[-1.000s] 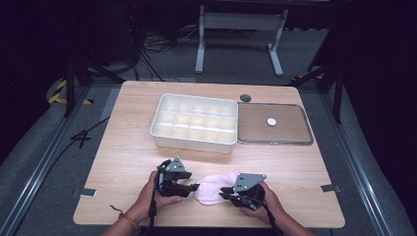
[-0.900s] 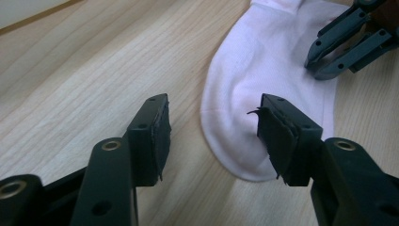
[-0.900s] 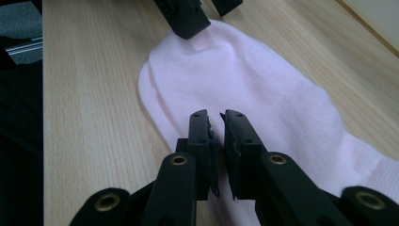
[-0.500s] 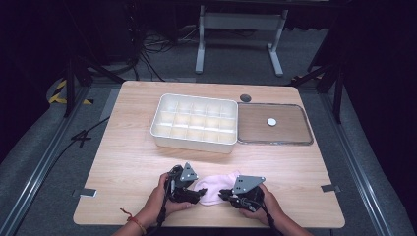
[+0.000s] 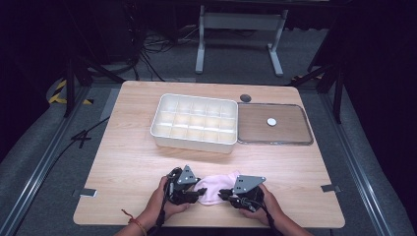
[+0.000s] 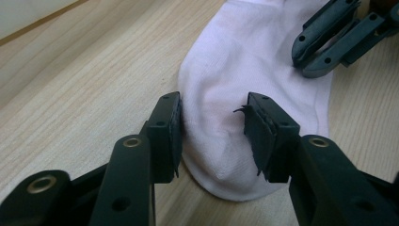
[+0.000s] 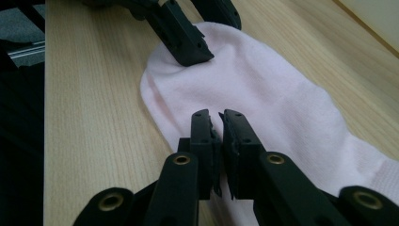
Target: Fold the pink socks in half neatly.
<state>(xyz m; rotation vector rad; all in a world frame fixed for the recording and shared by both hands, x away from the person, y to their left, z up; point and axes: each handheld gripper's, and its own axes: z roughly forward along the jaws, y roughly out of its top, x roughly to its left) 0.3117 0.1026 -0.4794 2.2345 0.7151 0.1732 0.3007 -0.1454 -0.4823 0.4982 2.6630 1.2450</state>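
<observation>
We see bare wood left of our left gripper (image 5: 195,194), its jaws just closing around the toe of the pale pink sock (image 5: 216,189) near the table's (image 5: 128,157) front edge. The sock lies crosswise, toe leftward. Our right gripper (image 5: 225,193) pinches its fabric, nearly closed.

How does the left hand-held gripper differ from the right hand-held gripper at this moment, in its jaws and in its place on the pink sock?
The left hand-held gripper has a clear gap between its jaws and straddles the rounded toe end of the pink sock; its jaws have just been closing. The right hand-held gripper has its jaws nearly together, pinching the sock's edge farther along. Both are black, each held in a hand, low over the wooden table.
</observation>
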